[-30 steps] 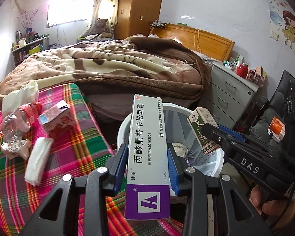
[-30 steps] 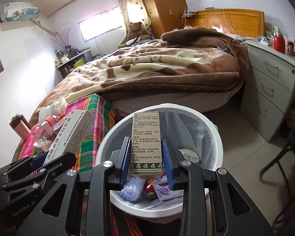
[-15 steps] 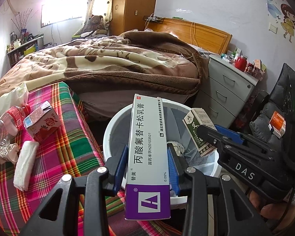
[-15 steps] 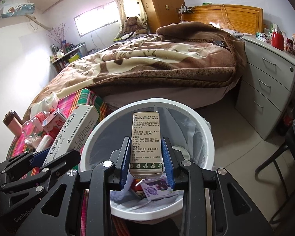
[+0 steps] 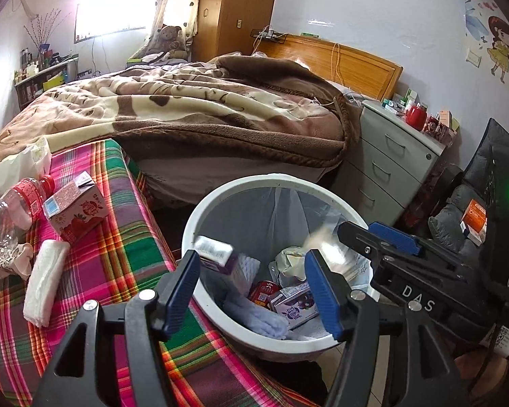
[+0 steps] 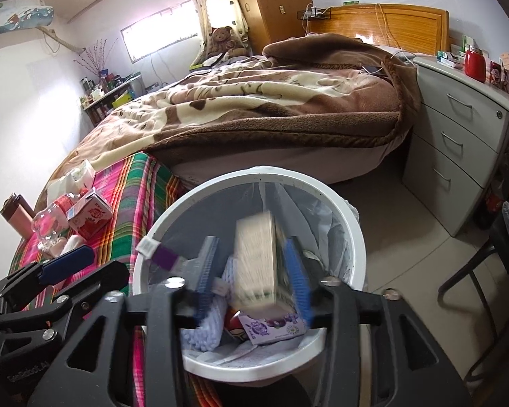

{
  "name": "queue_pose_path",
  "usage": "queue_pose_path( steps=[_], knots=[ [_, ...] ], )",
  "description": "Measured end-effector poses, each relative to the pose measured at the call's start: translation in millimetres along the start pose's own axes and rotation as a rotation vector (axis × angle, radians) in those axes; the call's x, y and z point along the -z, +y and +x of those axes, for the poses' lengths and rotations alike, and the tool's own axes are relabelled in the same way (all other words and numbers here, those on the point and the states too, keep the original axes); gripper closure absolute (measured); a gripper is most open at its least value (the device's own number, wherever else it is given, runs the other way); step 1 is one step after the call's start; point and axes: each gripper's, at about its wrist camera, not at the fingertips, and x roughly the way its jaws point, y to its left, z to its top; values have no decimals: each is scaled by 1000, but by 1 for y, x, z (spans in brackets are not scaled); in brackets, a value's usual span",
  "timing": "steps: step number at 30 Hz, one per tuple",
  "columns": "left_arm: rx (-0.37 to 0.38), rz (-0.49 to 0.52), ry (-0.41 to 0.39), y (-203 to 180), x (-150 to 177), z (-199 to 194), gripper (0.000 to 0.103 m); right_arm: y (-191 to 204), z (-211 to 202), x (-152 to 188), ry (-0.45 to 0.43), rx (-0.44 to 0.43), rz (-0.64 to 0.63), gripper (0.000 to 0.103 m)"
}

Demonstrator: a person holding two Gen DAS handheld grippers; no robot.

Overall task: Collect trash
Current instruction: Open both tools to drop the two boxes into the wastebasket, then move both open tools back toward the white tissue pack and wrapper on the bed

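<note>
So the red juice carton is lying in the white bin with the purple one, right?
Not quite. In the left wrist view the red juice carton lies on the plaid cloth beside the white bin; only the purple carton is inside.

Unmade bed with brown-cream blanket, wooden headboard behind. Grey three-drawer nightstand beside it, red jar on top. Teddy bear by the curtained window, wooden wardrobe next to it.

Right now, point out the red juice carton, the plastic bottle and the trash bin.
red juice carton (image 5: 74,211), left wrist view, front face.
plastic bottle (image 5: 12,212), left wrist view, clear body.
trash bin (image 5: 254,180), left wrist view, far rim.
</note>
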Motion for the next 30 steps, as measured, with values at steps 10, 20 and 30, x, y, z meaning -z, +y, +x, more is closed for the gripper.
queue_pose_path(
  steps=[10,20,30],
  knots=[
    [-15,-14,-22,13,5,-17,36,12,-3,1,-11,-16,5,53],
    [-64,-36,-61,32,12,-39,35,30,-7,5,-23,-56,-19,53],
    [-111,-55,-88,53,19,-59,34,53,-10,7,-40,-103,-40,50]
  ],
)
